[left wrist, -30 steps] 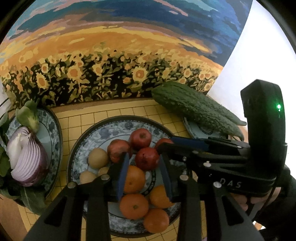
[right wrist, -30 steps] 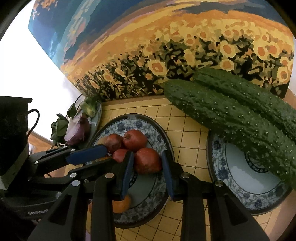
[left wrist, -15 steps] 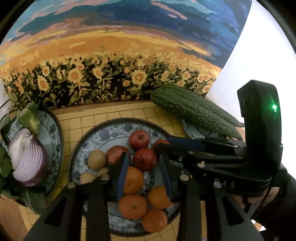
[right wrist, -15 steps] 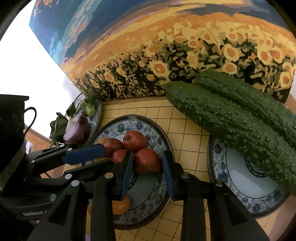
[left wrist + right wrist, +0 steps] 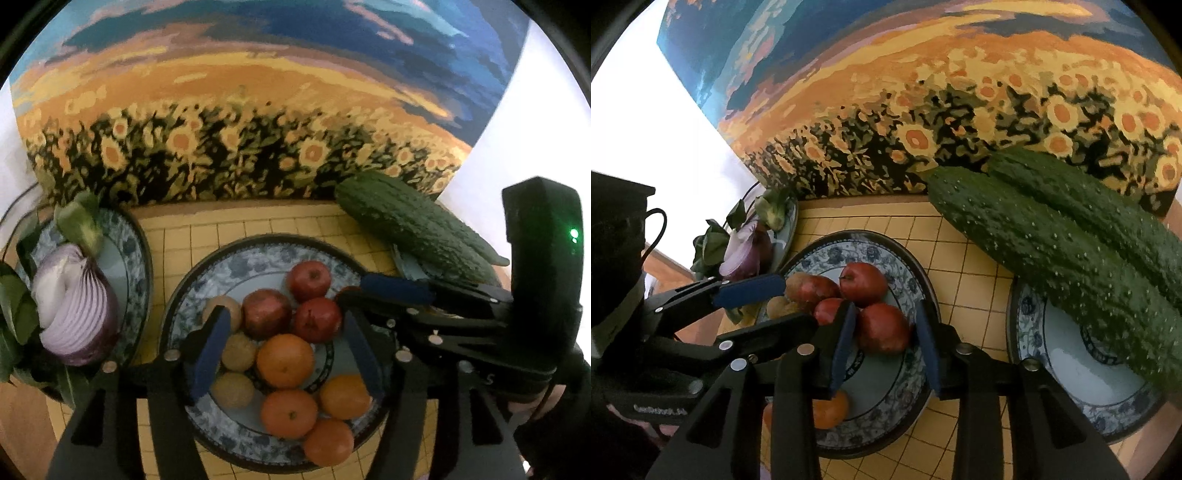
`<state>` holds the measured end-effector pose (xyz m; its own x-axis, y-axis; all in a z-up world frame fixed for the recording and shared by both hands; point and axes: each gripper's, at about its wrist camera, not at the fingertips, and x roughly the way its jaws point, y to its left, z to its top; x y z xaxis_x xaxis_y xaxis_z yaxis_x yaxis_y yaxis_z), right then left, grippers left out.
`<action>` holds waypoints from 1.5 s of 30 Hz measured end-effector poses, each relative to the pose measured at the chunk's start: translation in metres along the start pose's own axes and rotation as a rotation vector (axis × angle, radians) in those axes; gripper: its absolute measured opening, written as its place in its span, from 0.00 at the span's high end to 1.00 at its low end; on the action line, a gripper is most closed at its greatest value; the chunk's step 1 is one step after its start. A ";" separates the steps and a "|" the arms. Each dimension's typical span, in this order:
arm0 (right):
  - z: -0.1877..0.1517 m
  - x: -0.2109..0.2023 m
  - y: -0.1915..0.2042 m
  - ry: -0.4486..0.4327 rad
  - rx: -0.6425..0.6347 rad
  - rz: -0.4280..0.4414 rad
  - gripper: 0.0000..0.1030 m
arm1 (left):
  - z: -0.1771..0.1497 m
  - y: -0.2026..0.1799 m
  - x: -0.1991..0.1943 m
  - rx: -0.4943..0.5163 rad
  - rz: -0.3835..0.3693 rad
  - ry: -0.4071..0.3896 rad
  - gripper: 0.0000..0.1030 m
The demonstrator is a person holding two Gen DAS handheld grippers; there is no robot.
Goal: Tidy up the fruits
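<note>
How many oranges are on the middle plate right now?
4, all on the near half of the plate: one in the center between the left gripper's fingers, one right, one below center, one by the front rim. More may hide underneath.

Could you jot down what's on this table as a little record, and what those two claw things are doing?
middle plate: red apples, oranges, small brown fruits
left plate: cut red onion, greens
right plate: two cucumbers
left gripper: open over an orange
right gripper: open around an apple
backdrop: sunflower painting
</note>
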<state>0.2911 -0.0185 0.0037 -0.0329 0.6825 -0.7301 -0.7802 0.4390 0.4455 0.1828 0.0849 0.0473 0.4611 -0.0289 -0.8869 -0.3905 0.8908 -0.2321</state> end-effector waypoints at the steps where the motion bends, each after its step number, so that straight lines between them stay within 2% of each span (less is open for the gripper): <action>1: 0.001 0.000 0.000 0.001 -0.007 -0.001 0.64 | 0.001 0.001 0.000 -0.010 0.000 0.009 0.34; 6: 0.006 0.000 0.004 0.020 -0.020 -0.022 0.61 | 0.005 0.003 -0.007 -0.008 0.040 0.015 0.29; 9: 0.007 -0.002 0.004 0.026 -0.010 -0.017 0.55 | 0.006 0.007 -0.011 -0.028 0.043 0.031 0.26; 14: 0.009 -0.009 0.007 0.023 -0.021 -0.060 0.39 | 0.004 0.015 -0.016 -0.066 0.043 0.047 0.25; 18: 0.010 -0.017 0.008 0.010 -0.006 -0.053 0.39 | 0.004 0.019 -0.018 -0.082 0.037 0.058 0.25; 23: 0.011 -0.019 0.013 0.016 -0.033 -0.080 0.38 | 0.004 0.020 -0.021 -0.075 0.066 0.070 0.25; 26: 0.013 -0.019 0.019 0.026 -0.063 -0.110 0.38 | 0.004 0.023 -0.023 -0.081 0.083 0.095 0.25; 33: 0.018 -0.032 0.033 0.021 -0.088 -0.217 0.38 | 0.005 0.023 -0.038 -0.069 0.104 0.086 0.25; 41: 0.020 -0.054 0.055 0.010 -0.145 -0.288 0.38 | -0.002 0.018 -0.057 -0.069 0.094 0.090 0.25; 45: 0.016 -0.065 0.059 0.015 -0.142 -0.294 0.38 | -0.005 0.013 -0.063 -0.065 0.095 0.092 0.25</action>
<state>0.2572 -0.0281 0.0856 0.1982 0.5297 -0.8247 -0.8373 0.5290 0.1385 0.1448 0.0964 0.0983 0.3461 0.0099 -0.9381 -0.4814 0.8601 -0.1685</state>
